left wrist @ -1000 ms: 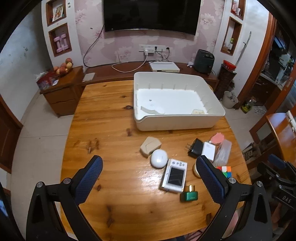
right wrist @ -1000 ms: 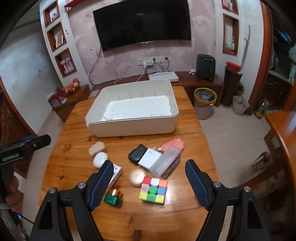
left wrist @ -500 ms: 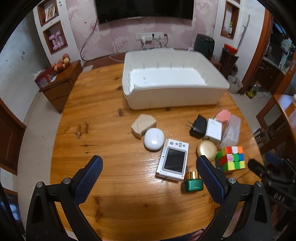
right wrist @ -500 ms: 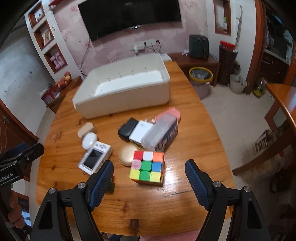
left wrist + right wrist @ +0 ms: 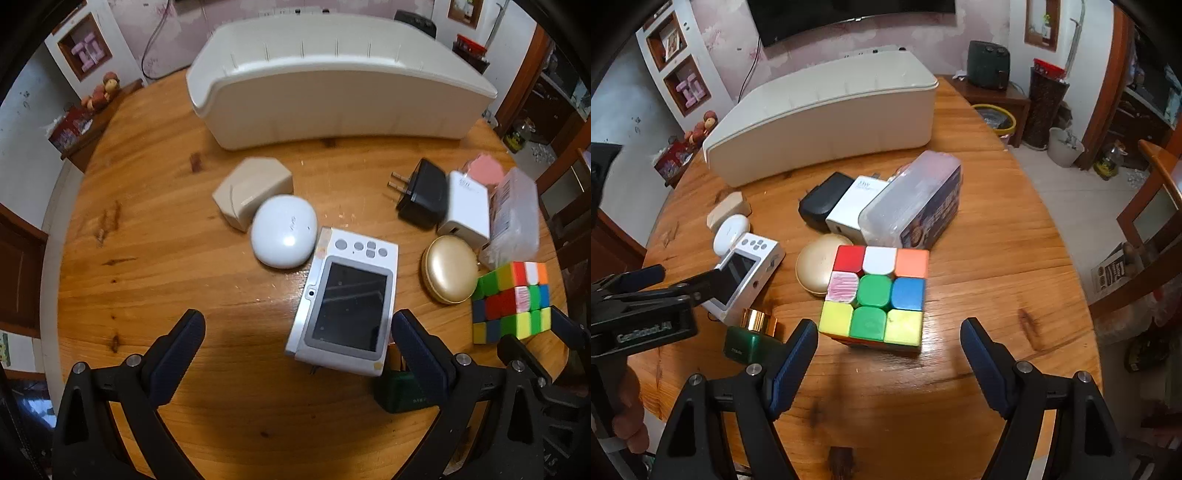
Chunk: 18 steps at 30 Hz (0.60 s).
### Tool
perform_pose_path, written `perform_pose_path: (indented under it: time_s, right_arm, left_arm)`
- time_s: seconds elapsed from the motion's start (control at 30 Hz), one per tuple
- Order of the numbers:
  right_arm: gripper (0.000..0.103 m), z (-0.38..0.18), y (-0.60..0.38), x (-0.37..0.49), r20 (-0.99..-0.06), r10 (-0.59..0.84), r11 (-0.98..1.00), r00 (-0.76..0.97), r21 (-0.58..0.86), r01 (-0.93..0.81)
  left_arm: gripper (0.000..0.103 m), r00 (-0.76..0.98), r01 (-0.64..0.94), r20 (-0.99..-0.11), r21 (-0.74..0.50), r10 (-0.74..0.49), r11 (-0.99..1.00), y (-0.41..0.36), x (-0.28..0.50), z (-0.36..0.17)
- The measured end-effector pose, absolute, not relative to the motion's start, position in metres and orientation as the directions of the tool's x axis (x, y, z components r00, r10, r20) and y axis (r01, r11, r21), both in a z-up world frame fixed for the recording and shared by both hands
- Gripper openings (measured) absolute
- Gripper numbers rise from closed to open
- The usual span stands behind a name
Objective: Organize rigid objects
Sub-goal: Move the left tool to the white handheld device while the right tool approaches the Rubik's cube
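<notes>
- Left gripper (image 5: pixel 297 332), black frame with dark blue pads, jaws spread wide and gripping nothing; hovering low over the round, knotty wooden table (image 5: pixel 155 258); right pad (image 5: pixel 413 343) just beside the near corner of the small white camera with the dark rear screen (image 5: pixel 349 302).
- Right gripper (image 5: pixel 888 347), same build, jaws likewise apart and empty; poised just in front of the multicoloured puzzle cube (image 5: pixel 875 295), which rests on the table slightly beyond the pads.
- Squat green bottle with a shiny gold cap (image 5: pixel 750 338) lying by the right gripper's left pad; touching the pad or merely close, hard to say; half hidden in the left wrist view.
- Gold domed round case (image 5: pixel 816 266) between camera and cube, close against the cube's left side.
- White rounded pebble-shaped case (image 5: pixel 284 230) at the camera's far left corner; beige faceted block (image 5: pixel 253 190) just beyond it, touching or nearly so.
- Black plug adapter with metal prongs (image 5: pixel 421 194) side by side with a white charger brick (image 5: pixel 467 210); clear plastic box with a printed label (image 5: pixel 916 199) against the charger; pink flat item (image 5: pixel 484 168) peeking out behind.
- Large cream plastic bin (image 5: pixel 332 99) farthest back on the table, well apart from both grippers; inside hidden from this low angle.
</notes>
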State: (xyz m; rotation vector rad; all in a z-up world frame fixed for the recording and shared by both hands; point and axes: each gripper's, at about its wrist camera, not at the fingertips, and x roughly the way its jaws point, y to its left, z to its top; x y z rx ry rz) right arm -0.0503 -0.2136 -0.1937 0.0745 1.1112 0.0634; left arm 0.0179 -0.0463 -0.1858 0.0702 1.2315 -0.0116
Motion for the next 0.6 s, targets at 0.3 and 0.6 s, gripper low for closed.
perform_pose_path:
  time_s: [0.3, 0.6]
  right_arm:
    - [0.08, -0.203, -0.212, -0.043, -0.9, 0.08, 0.997, 0.429, 0.081, -0.016]
    - [0.072, -0.211, -0.208, -0.039, -0.909, 0.096, 0.995, 0.406, 0.087, -0.041]
  left_arm:
    - [0.101, 0.283, 0.077, -0.958, 0.068, 0.044, 0.995, -0.057, 0.025, -0.204]
    - [0.091, 0.191, 0.08, -0.981, -0.001, -0.016, 0.997, -0.054, 0.025, -0.219]
